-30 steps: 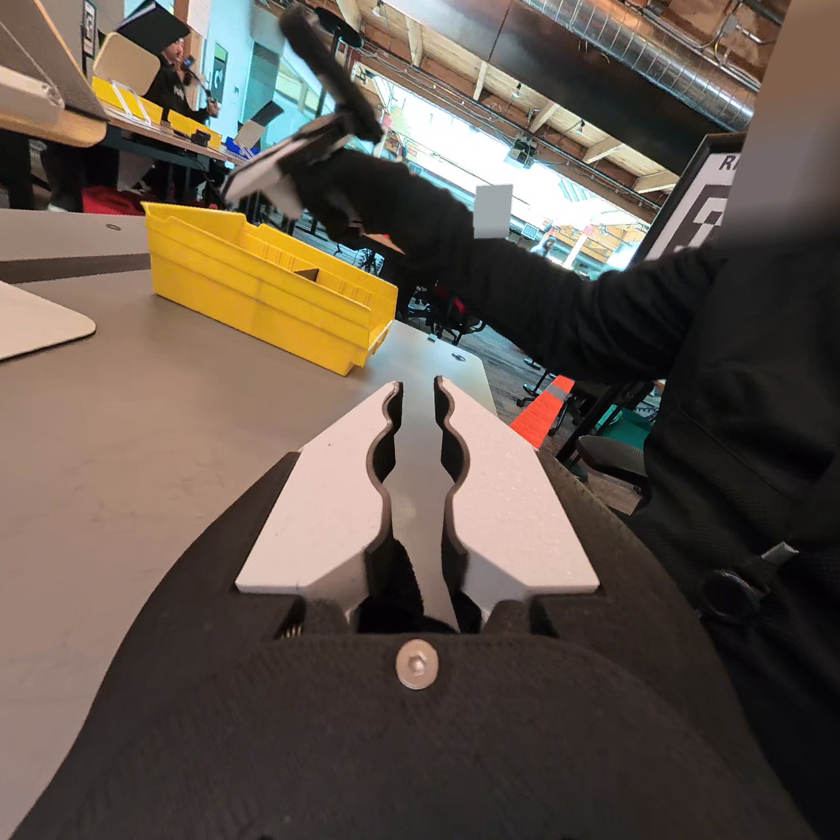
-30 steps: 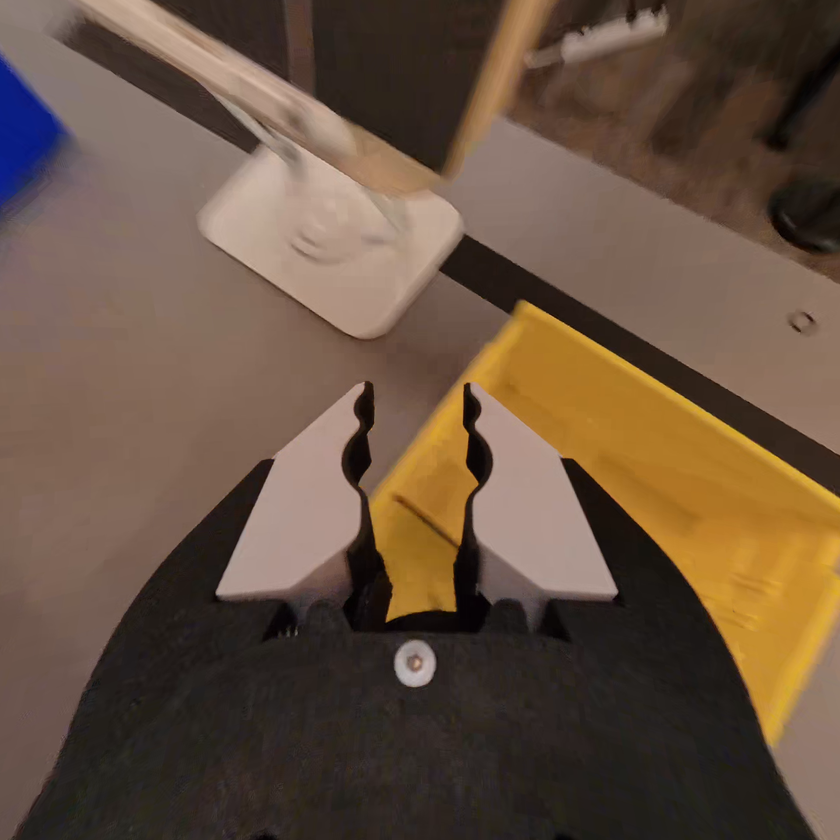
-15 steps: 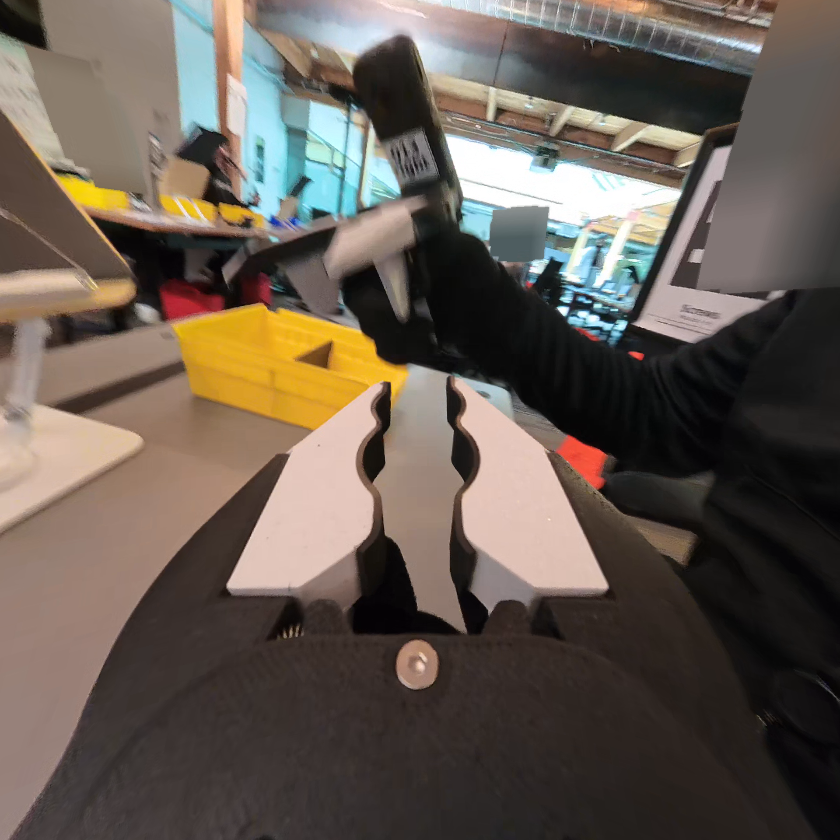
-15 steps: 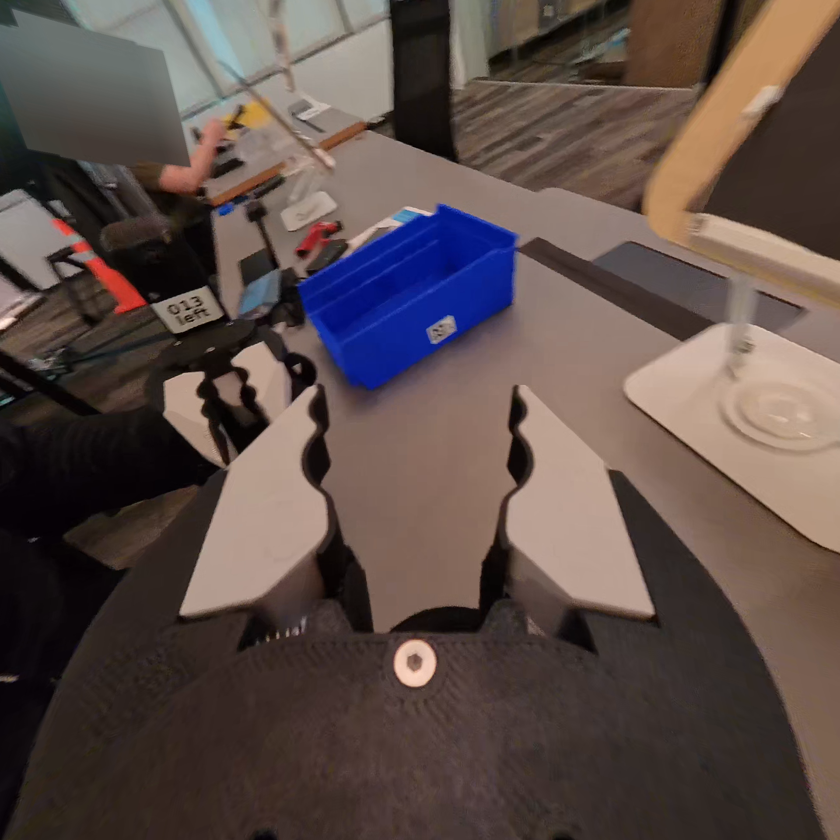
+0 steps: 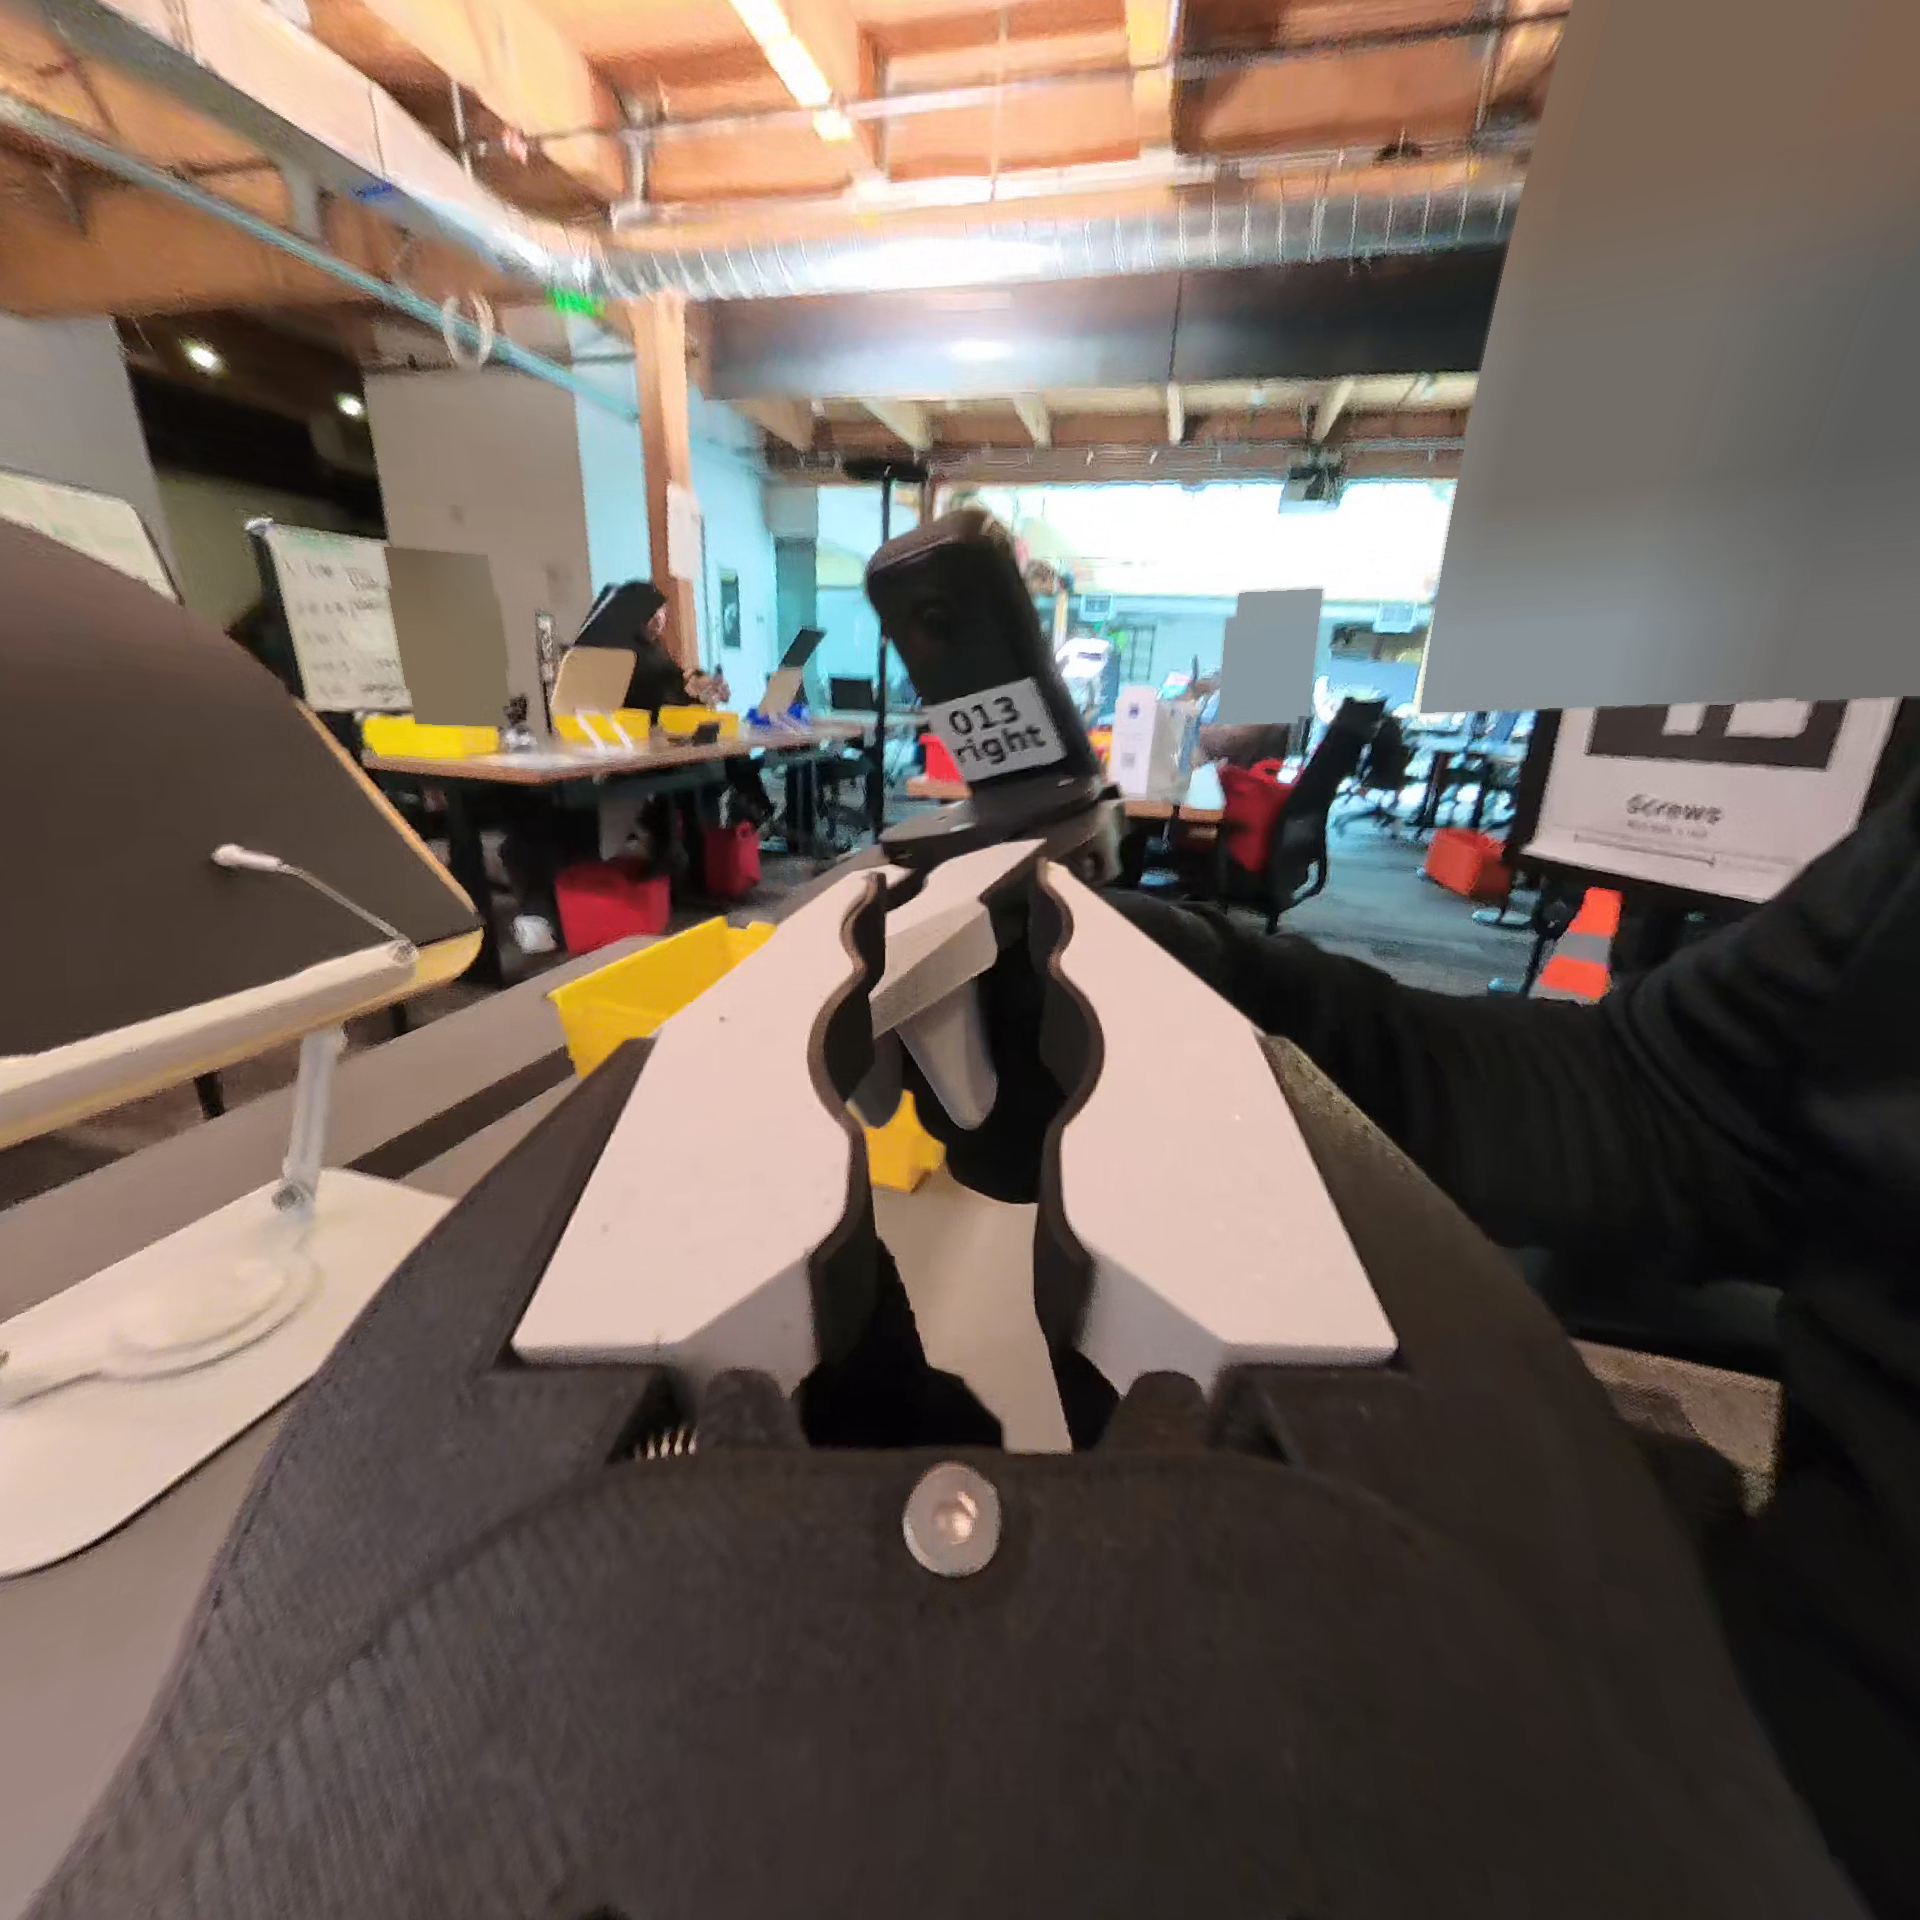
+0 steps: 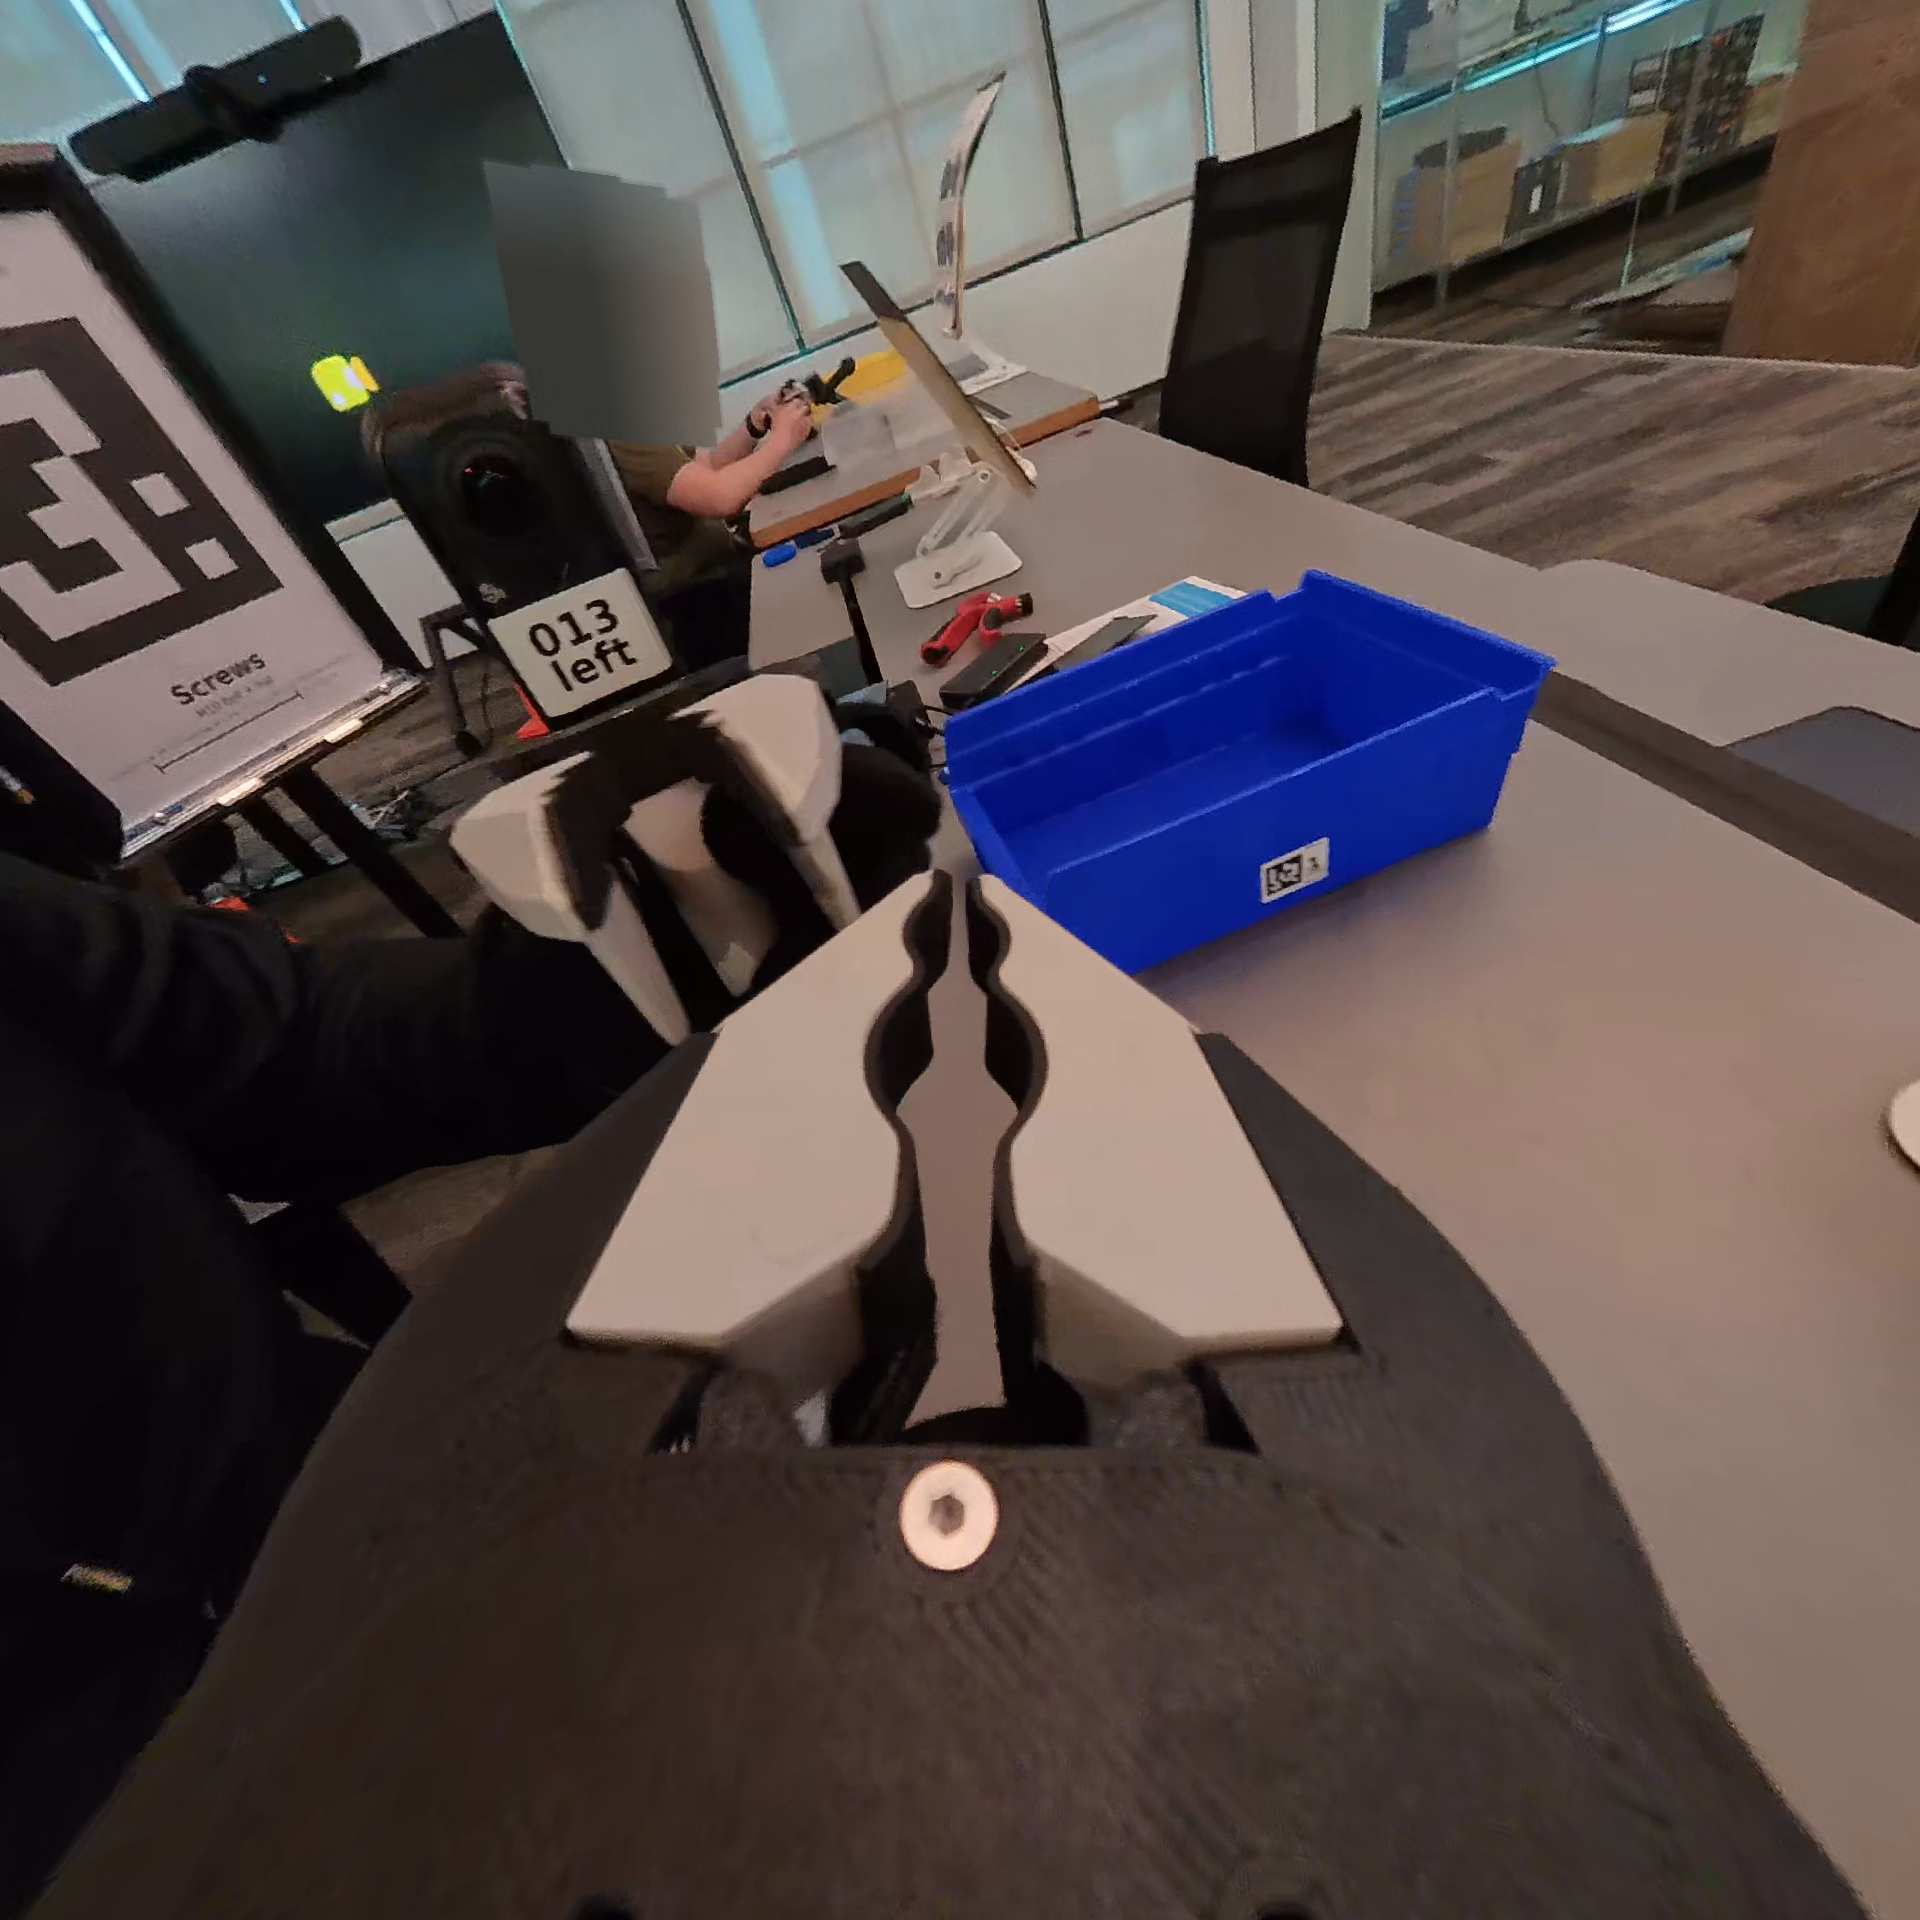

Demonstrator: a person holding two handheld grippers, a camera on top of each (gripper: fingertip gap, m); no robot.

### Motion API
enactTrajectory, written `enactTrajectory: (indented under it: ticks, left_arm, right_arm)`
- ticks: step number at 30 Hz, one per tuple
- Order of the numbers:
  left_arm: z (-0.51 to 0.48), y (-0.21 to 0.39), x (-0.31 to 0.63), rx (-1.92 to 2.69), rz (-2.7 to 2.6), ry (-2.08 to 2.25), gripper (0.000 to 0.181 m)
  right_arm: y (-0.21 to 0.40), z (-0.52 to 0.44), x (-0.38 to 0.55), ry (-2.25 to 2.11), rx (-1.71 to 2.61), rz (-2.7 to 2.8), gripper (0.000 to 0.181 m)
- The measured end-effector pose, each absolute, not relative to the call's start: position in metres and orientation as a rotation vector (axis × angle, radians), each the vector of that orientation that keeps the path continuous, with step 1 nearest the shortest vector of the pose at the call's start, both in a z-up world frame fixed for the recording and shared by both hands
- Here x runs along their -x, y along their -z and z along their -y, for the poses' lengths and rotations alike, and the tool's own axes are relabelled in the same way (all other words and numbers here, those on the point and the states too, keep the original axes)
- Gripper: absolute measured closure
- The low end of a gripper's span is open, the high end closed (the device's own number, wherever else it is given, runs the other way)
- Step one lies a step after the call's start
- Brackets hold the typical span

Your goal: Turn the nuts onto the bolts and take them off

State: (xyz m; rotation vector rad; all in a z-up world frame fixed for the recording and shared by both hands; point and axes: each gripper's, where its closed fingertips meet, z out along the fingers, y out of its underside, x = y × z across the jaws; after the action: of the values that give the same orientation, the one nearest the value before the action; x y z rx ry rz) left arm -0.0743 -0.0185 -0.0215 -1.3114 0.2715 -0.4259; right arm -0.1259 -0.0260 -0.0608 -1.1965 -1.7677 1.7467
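Observation:
No nut or bolt shows in either view. My left gripper (image 5: 961, 883) is open by a moderate gap and empty, held above the grey table (image 5: 104, 1662). My right gripper (image 6: 961, 888) has its jaws nearly together with nothing between them. The two grippers face each other. The right gripper shows in the left wrist view (image 5: 940, 997) just beyond my left fingertips. The left gripper shows in the right wrist view (image 6: 655, 800) a little ahead and to the left.
A yellow bin (image 5: 644, 1003) sits on the table behind the right gripper. An empty blue bin (image 6: 1247, 810) sits ahead right. A tilted board on a white stand (image 5: 135, 1340) is at the left. A black sleeve (image 5: 1558, 1091) and a sign on an easel (image 6: 125, 582) are near.
My right gripper has closed from wide open and swung round from the yellow bin to face the left gripper. My left gripper has opened a little wider and tilted up.

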Motion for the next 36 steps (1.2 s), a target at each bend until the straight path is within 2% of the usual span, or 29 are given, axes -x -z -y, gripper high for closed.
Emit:
enactTrajectory:
  ticks: [5,8,12,18,21,36]
  left_arm:
    - [0.006,0.034,0.066,1.374,-0.259,0.422,0.153]
    - [0.006,0.036,0.074,1.381,-0.233,0.426,0.157]
    - [0.004,0.032,0.080,1.363,-0.202,0.350,0.148]
    - [0.006,0.036,0.073,1.376,-0.224,0.441,0.163]
    - [0.008,0.041,0.058,1.383,-0.281,0.551,0.181]
    - [0.007,0.047,0.059,1.331,-0.204,0.617,0.177]
  right_arm:
    - [0.071,0.040,0.130,-1.670,1.189,1.801,0.181]
    - [0.069,0.039,0.130,-1.691,1.195,1.782,0.181]
    - [0.064,0.039,0.130,-1.803,1.184,1.733,0.181]
    - [0.070,0.040,0.126,-1.832,1.147,1.765,0.181]
    - [0.079,0.045,0.125,-1.769,1.105,1.818,0.181]
    - [0.095,0.040,0.129,-1.690,1.075,1.848,0.181]
